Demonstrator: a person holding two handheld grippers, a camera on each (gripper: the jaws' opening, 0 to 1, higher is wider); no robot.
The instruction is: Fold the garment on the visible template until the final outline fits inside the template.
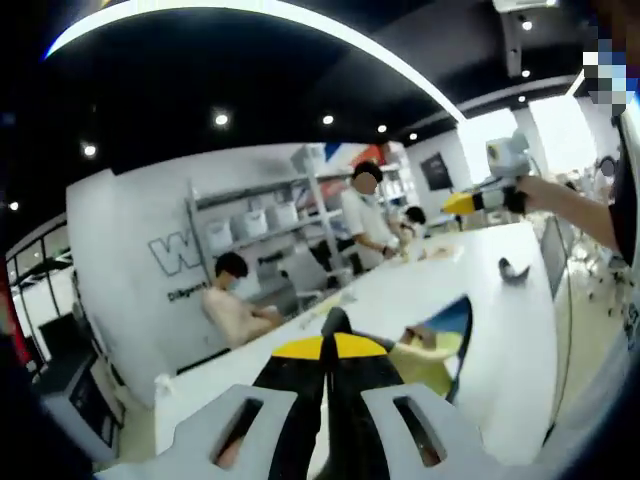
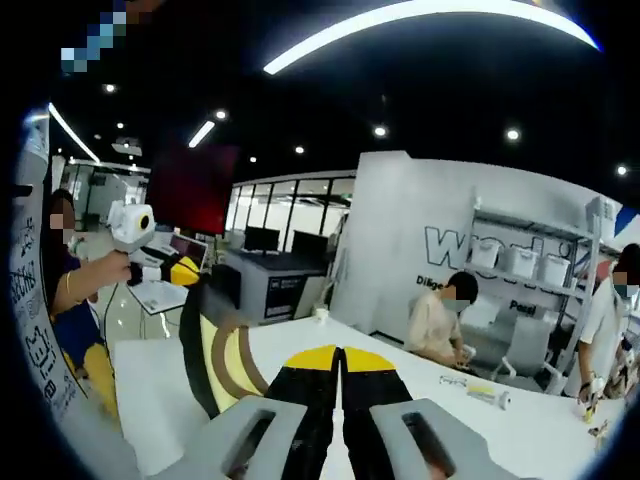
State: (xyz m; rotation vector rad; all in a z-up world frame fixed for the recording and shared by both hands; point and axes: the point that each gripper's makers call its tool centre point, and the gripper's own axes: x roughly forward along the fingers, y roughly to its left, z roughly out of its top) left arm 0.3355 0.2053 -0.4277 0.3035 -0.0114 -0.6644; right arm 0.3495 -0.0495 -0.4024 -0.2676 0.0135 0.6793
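In the left gripper view my left gripper (image 1: 334,345) points level over the white table (image 1: 500,340), its black, yellow-tipped jaws pressed together. Just right of them lies the garment (image 1: 443,338), a blue, yellow and black heap. My right gripper (image 1: 478,201) hangs in the air at the upper right, held by a person's hand, well apart from the garment. In the right gripper view my right gripper (image 2: 341,358) is shut with nothing seen between its jaws. There the garment (image 2: 218,362) shows as a black and yellow-brown band to the left. The left gripper (image 2: 168,268) is further left.
A small dark object (image 1: 513,270) lies on the table's far part. Small items (image 2: 481,393) lie near a seated person (image 2: 440,320) at the far edge. Another person (image 1: 365,222) stands by the shelves (image 1: 262,218). The table's near corner (image 2: 140,400) drops off beside the garment.
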